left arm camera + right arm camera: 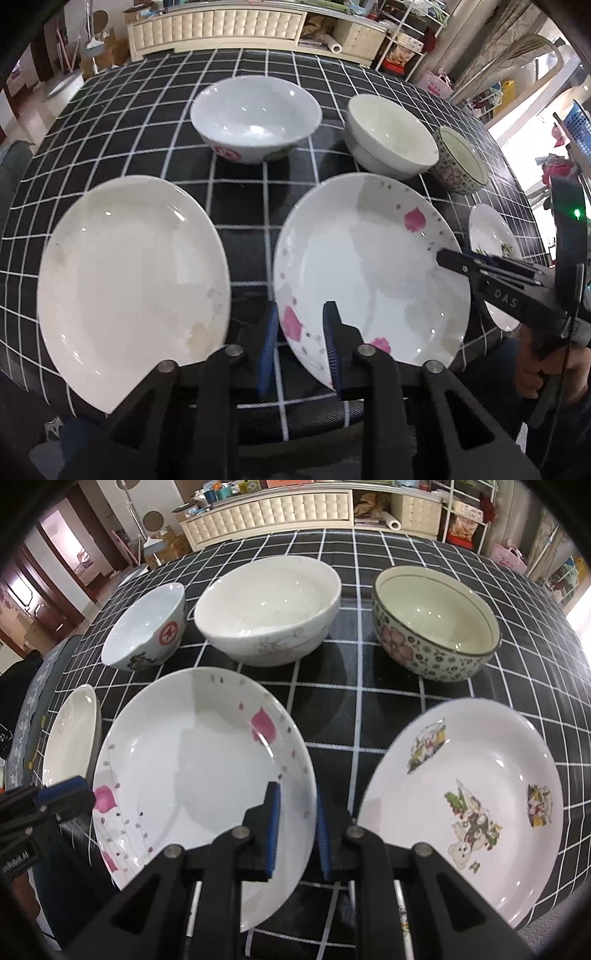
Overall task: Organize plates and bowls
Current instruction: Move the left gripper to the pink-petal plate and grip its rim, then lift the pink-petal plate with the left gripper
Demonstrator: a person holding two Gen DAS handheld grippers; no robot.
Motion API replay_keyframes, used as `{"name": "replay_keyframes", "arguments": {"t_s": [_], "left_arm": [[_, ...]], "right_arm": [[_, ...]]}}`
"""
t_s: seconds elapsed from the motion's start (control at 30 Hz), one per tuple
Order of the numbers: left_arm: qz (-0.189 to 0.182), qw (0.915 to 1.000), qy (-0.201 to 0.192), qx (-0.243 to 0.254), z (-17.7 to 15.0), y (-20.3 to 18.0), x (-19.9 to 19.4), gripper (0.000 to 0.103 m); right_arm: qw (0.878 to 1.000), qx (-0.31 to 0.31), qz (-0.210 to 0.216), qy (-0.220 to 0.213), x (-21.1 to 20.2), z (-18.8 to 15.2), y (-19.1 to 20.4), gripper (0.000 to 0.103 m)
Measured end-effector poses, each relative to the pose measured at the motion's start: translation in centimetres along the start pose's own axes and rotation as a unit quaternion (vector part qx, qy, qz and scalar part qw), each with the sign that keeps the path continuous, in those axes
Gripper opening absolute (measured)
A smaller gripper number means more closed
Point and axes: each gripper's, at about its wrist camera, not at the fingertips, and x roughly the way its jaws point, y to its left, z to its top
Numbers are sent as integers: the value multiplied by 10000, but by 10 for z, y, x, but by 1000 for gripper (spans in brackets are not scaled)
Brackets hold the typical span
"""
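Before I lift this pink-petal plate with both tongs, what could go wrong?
The left tongs and right tongs straddle only the glossy rim of the pink-petal plate; it may slip or tilt. The plain white plate and the cartoon plate lie close beside it, so a swing could chip them.

I see glossy glazed ceramic plates [207,768] and bowls [266,605] – smooth, light glints; checked tablecloth [369,701] matt woven cloth; my gripper fingers [271,834] matt black plastic, ribbed blue pads.
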Motion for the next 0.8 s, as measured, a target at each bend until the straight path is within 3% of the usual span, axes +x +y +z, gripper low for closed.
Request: {"name": "replay_keyframes", "arguments": {"t_s": [0.43, 0.5, 0.8], "left_arm": [[297, 9991, 214, 228, 13, -1, 25, 24], [195, 9994, 242, 163, 14, 1, 26, 20], [188, 9994, 200, 207, 13, -2, 27, 15]], "right_arm": [[10000, 41, 27, 72, 6, -1, -2, 23], [10000, 24, 28, 65, 6, 0, -2, 23], [9992, -74, -384, 65, 5, -1, 9, 23]]}}
